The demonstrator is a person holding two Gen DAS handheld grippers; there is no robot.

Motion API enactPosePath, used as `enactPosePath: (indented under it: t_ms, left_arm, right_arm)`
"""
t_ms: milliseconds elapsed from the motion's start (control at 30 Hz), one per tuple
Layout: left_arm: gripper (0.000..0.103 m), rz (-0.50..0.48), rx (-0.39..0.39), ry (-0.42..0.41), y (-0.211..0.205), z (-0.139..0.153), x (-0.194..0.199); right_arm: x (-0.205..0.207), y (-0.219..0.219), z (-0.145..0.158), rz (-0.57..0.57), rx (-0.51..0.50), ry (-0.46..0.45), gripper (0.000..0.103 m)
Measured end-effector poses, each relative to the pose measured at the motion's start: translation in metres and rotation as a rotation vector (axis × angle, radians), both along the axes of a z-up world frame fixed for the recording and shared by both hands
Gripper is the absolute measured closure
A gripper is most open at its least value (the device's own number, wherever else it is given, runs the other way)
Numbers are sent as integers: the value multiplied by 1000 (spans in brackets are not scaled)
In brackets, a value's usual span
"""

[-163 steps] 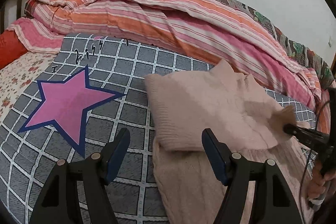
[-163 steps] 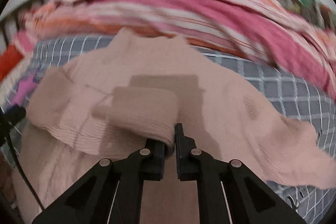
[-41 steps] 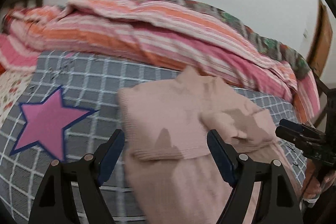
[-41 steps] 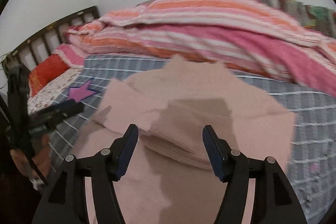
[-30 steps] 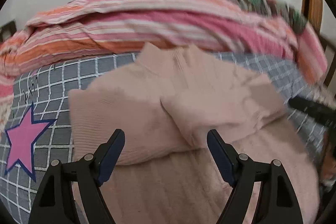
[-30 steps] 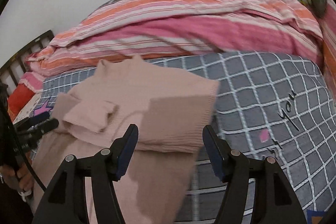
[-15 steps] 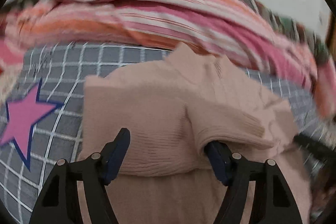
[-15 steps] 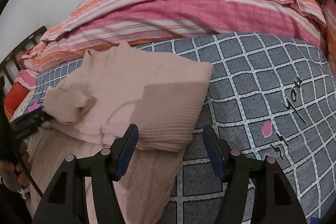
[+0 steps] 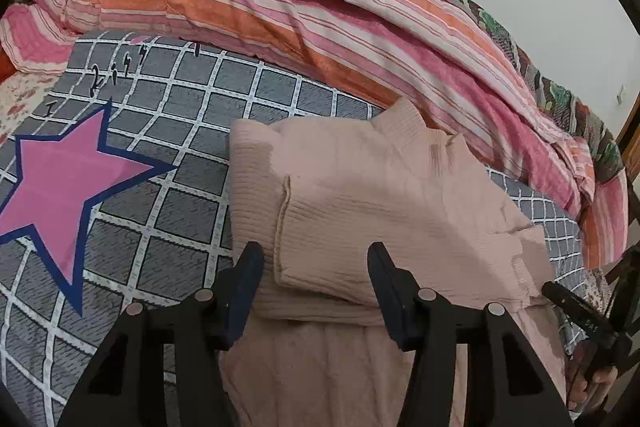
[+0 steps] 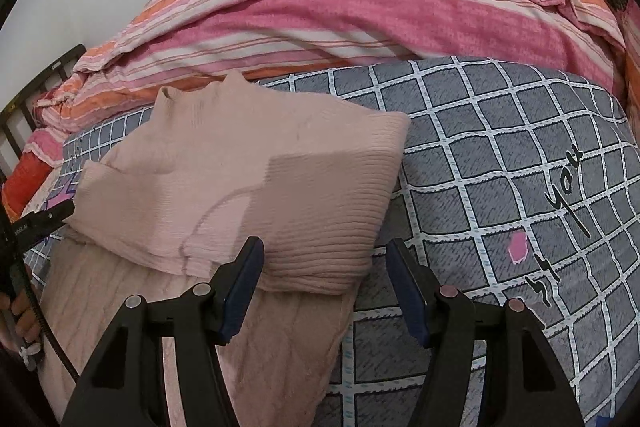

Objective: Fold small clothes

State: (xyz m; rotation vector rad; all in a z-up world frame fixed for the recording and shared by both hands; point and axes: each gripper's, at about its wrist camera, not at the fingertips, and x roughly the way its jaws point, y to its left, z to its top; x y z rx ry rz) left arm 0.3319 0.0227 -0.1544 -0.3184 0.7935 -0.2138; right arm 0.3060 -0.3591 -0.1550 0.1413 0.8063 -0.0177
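left wrist view, near field: left gripper [image 9: 316, 283] at 6 o'clock, jaws spread wide, nothing held. its two blue-padded fingers [image 9: 248, 287] straddle the lower hem of a folded sleeve on the pink sweater [image 9: 360, 195]; whether the pads touch the knit cannot be told.

the pink sweater lies flat on the grey checked bedspread [image 9: 188, 131], centre of frame. both sleeves are folded inward across the chest, collar pointing to 12 o'clock. its lower body runs down under the gripper toward 6 o'clock. at 4 o'clock the right gripper [image 9: 576, 307] shows as a dark finger just beside the sweater's edge, a hand below it.

a pink star with blue outline [image 9: 64, 187] is printed on the bedspread at 9 o'clock, well apart from the sweater.

right wrist view, near field: right gripper [image 10: 324, 283] at 6 o'clock, jaws wide apart, empty. its left finger sits over the folded sleeve's ribbed cuff [image 10: 320, 247]; its right finger is over bare bedspread [image 10: 500, 155]. the sweater [image 10: 248, 163] fills 9 to 12 o'clock. the left gripper [image 10: 44, 221] enters at 9 o'clock, near the sweater's far edge.

far field: a striped pink and orange quilt [image 9: 320, 11] is heaped along the back of the bed, from 10 to 3 o'clock, touching the collar. a dark headboard [image 10: 36, 95] stands at 9 o'clock behind it.
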Motion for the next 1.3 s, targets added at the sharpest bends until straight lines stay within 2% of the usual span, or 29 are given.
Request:
enactPosePath:
  t_ms: [100, 200, 233, 367, 433, 500, 633, 767, 933, 1300]
  left_arm:
    - [58, 0, 10, 11, -5, -3, 6]
    - [81, 14, 42, 10, -9, -5, 8]
    - [95, 10, 37, 4, -9, -4, 8]
    - [95, 35, 12, -61, 0, 6, -2]
    - [95, 65, 35, -71, 2, 8, -5]
    - [95, 71, 60, -58, 1, 6, -4]
    - [91, 74, 83, -5, -1, -3, 2]
    - [85, 76, 89, 0, -1, -6, 1]
    - [78, 68, 169, -7, -14, -6, -2]
    - [78, 71, 211, -6, -18, -6, -6]
  right_arm:
    - [2, -1, -2, -6, 11, 8, 40]
    - [5, -4, -4, -9, 27, 18, 40]
    - [6, -4, -5, -10, 32, 20, 40]
    - [5, -6, -2, -16, 45, 5, 40]
    - [2, -9, 3, -39, 50, -33, 40]
    - [2, -12, 2, -79, 39, -33, 40]
    - [13, -11, -11, -88, 25, 43, 40]
    - [13, -7, -13, -92, -1, 42, 40]
    - [12, -6, -15, -97, -5, 39, 40]
    - [8, -3, -16, -95, -19, 39, 40]
